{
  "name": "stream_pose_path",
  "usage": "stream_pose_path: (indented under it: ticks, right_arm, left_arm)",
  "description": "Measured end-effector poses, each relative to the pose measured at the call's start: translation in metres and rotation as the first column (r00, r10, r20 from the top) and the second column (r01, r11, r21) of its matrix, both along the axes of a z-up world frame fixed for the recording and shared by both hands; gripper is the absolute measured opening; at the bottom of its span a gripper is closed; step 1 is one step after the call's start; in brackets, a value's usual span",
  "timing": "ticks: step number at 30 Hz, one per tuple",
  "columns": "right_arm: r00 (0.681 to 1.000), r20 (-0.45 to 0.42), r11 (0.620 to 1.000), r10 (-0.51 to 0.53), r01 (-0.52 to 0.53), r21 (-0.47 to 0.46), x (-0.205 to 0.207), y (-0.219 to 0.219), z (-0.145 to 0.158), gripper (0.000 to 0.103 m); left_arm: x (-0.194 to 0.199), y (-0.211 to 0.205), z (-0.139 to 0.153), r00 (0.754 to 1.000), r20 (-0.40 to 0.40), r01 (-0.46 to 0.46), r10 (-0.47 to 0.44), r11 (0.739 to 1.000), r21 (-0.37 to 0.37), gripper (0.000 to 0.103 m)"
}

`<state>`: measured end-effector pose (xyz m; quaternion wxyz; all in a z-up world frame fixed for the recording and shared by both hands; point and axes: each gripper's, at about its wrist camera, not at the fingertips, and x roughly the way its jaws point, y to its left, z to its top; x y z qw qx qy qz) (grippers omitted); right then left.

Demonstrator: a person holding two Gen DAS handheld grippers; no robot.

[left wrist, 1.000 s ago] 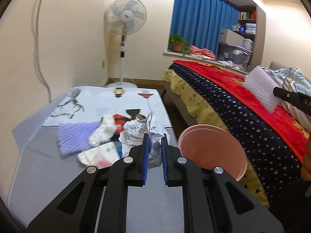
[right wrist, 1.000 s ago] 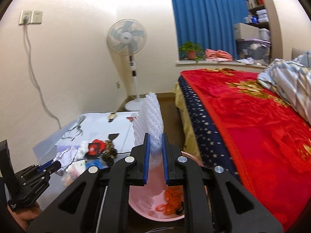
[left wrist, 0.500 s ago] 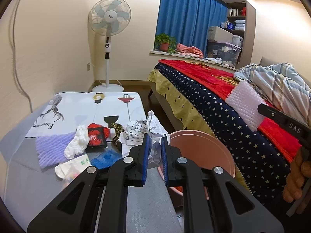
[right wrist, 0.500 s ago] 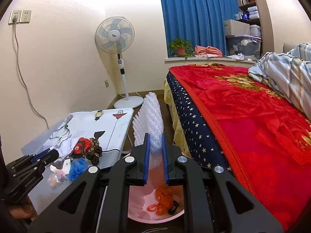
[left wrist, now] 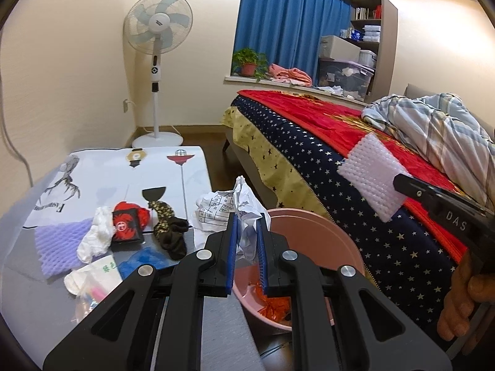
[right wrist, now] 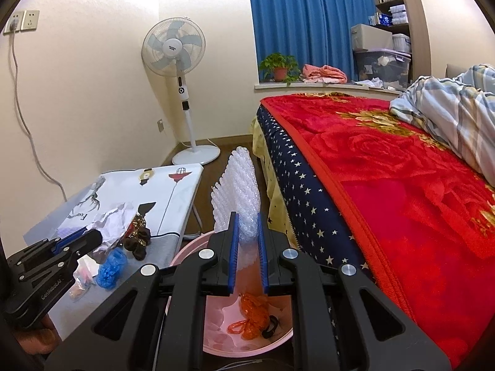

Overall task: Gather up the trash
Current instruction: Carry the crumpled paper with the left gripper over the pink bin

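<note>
Here | right claw pinches bubble wrap | long axis upright, top tilted forward

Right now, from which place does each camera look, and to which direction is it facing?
Left wrist: sits on the left gripper, faces table, pink basin, bed; its jaws pinch crumpled paper; the right hand shows.
Right wrist: sits on the right gripper over the basin, faces fan and bed; its jaws pinch bubble wrap; the left gripper shows.
Shared: basin, table, fan, bed, curtain.
</note>
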<state>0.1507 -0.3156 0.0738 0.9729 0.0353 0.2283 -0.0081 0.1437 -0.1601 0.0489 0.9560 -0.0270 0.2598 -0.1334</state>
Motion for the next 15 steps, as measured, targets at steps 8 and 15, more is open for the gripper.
stream_pose_path:
  ticks: [8, 15]
  right_arm:
    - [1.0, -0.02, 1.0, -0.014, 0.014, -0.01, 0.007, -0.001, -0.004, 0.012]
    - [0.999, -0.038, 1.0, -0.018, 0.018, -0.013, 0.014, 0.0, -0.01, 0.012]
  left_arm:
    - [0.011, -0.014, -0.002, 1.0, -0.009, 0.029, -0.029, 1.0, -0.006, 0.012]
    - [0.02, -0.023, -0.006, 0.999, -0.018, 0.047, -0.047, 0.999, -0.01, 0.012]
